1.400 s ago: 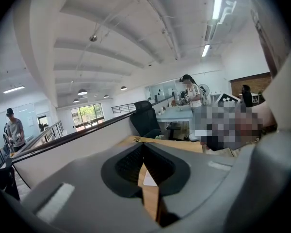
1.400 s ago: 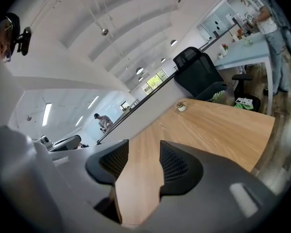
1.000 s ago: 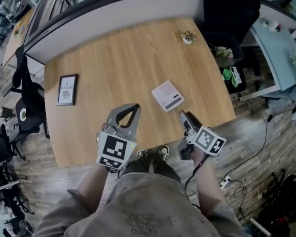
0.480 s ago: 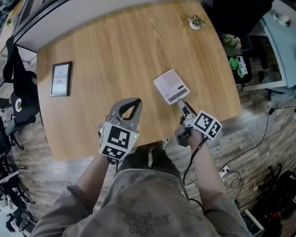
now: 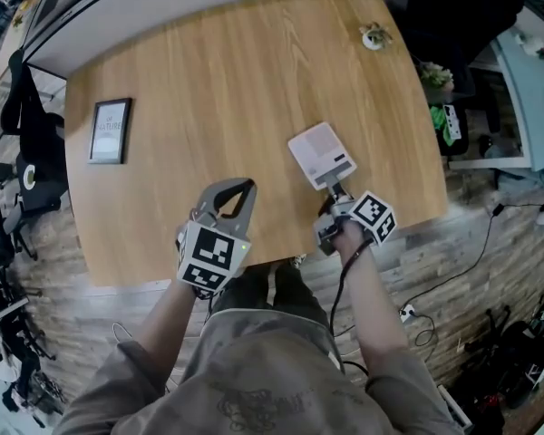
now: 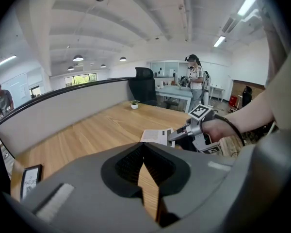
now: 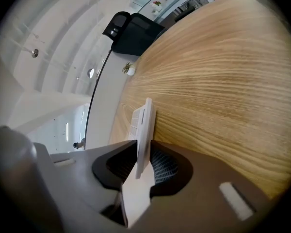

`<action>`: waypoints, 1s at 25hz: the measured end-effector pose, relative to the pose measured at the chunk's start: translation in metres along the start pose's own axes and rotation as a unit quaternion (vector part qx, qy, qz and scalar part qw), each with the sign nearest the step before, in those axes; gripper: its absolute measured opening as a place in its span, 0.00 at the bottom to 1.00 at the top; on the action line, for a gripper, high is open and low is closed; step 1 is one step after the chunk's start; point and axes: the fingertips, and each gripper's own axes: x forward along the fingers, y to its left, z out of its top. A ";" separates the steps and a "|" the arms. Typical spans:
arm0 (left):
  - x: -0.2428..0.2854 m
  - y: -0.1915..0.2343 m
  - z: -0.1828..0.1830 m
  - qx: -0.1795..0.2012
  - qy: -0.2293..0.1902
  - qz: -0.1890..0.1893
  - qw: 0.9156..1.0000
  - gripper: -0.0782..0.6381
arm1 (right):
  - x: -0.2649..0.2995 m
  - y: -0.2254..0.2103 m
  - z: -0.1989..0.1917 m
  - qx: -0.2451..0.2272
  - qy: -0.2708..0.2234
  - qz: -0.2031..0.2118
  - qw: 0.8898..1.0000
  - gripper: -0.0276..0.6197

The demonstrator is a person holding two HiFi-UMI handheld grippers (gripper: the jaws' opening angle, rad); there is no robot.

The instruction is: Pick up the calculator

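The calculator [image 5: 320, 155] is a flat white slab with a dark display strip, lying on the wooden table [image 5: 208, 80] right of centre. My right gripper [image 5: 334, 188] is at its near edge; the jaws have just been closing. In the right gripper view the calculator [image 7: 143, 125] stands edge-on between the pads, and the right gripper [image 7: 144, 159] is shut on it. The left gripper view shows the calculator [image 6: 155, 136] with the right gripper [image 6: 177, 135] on it. My left gripper [image 5: 245, 187] is over the table's front edge, left of the calculator, tips together and empty [image 6: 144, 147].
A black-framed picture [image 5: 110, 130] lies at the table's left side. A small potted plant [image 5: 374, 36] sits at the far right corner. A grey partition runs along the far edge, a black office chair [image 6: 144, 84] stands beyond it, and people stand in the background.
The right gripper moved forward to the calculator's near edge, rolled, and closed on it. Both grippers sank toward the table; the left stayed near the front edge.
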 end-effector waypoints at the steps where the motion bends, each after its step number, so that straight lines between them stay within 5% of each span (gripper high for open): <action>1: -0.002 0.000 -0.001 0.000 0.000 0.000 1.000 0.11 | 0.001 0.001 0.000 0.000 -0.001 0.000 1.000 0.17; 9: -0.019 0.000 0.000 -0.005 -0.008 0.006 1.000 0.11 | -0.006 0.018 -0.008 -0.032 0.012 -0.002 0.999 0.13; 18: -0.053 0.023 0.039 0.015 -0.053 0.037 0.998 0.11 | -0.052 0.110 -0.018 -0.067 0.003 0.085 0.994 0.12; 25: -0.090 0.034 0.090 0.036 -0.106 0.059 0.992 0.11 | -0.131 0.200 0.002 -0.179 -0.064 0.138 0.972 0.13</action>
